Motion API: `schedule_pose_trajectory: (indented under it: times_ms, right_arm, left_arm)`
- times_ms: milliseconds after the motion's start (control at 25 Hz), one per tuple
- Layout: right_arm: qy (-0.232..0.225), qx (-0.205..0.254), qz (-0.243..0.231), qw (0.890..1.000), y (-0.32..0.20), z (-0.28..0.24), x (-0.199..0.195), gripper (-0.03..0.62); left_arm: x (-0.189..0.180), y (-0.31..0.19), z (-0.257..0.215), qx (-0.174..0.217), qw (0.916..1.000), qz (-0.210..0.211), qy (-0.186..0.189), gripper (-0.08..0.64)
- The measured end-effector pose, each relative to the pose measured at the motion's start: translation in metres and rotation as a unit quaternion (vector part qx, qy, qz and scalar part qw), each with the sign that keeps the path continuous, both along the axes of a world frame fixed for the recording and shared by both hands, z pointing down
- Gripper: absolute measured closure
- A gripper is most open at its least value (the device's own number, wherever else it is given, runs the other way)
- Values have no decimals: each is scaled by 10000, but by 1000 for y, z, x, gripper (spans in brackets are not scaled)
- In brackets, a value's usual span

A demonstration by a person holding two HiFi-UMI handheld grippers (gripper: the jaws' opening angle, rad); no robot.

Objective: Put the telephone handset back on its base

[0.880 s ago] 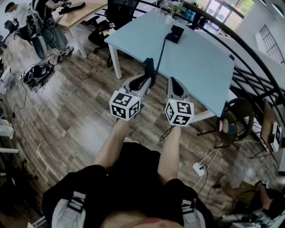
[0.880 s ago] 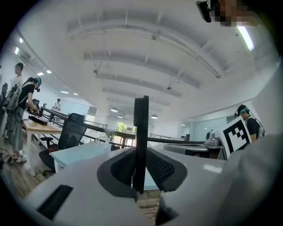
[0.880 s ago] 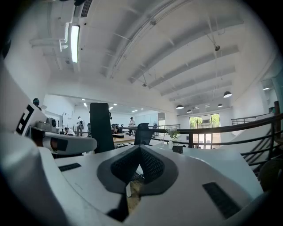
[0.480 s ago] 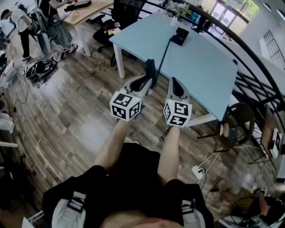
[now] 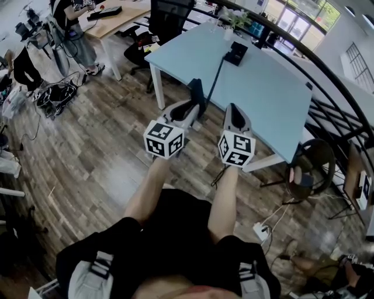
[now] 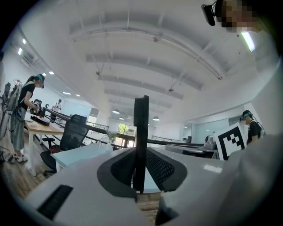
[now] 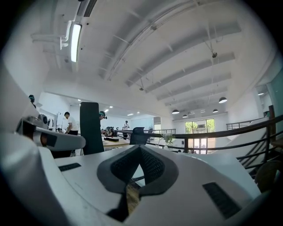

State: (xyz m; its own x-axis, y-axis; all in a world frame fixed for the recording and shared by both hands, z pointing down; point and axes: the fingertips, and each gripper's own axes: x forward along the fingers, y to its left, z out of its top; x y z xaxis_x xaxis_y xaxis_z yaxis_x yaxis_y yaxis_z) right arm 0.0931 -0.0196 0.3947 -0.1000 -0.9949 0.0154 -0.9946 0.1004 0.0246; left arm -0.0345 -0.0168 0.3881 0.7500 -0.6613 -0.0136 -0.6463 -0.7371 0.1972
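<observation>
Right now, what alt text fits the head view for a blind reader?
Seen from above, a person's left gripper holds a black telephone handset, its cord running to the base on a pale blue table; the right gripper is shut and empty.

We count two grippers, the left gripper (image 5: pixel 190 109) and the right gripper (image 5: pixel 232 110), one telephone handset (image 5: pixel 197 93), one base (image 5: pixel 236 52), one cord (image 5: pixel 214 76), one light-blue table (image 5: pixel 269 87), one wooden desk (image 5: pixel 114 20) and one black office chair (image 5: pixel 166 11)
</observation>
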Motion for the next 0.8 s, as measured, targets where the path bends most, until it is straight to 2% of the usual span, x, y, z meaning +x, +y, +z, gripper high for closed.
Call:
schedule_pose_trajectory:
  times_ms: [400, 600, 800]
  right_arm:
    - [-137, 112, -9, 9998, -11, -10, 13, 598]
    - [-32, 106, -98, 9999, -22, -10, 7, 598]
    - [6, 130, 63, 9999, -27, -12, 25, 598]
  left_arm:
    - [10, -7, -12, 119, 9999, 69, -3, 495]
    - [6, -20, -23, 214, 9998, 1, 53, 495]
    - [19, -34, -22, 240, 9996, 94, 99, 495]
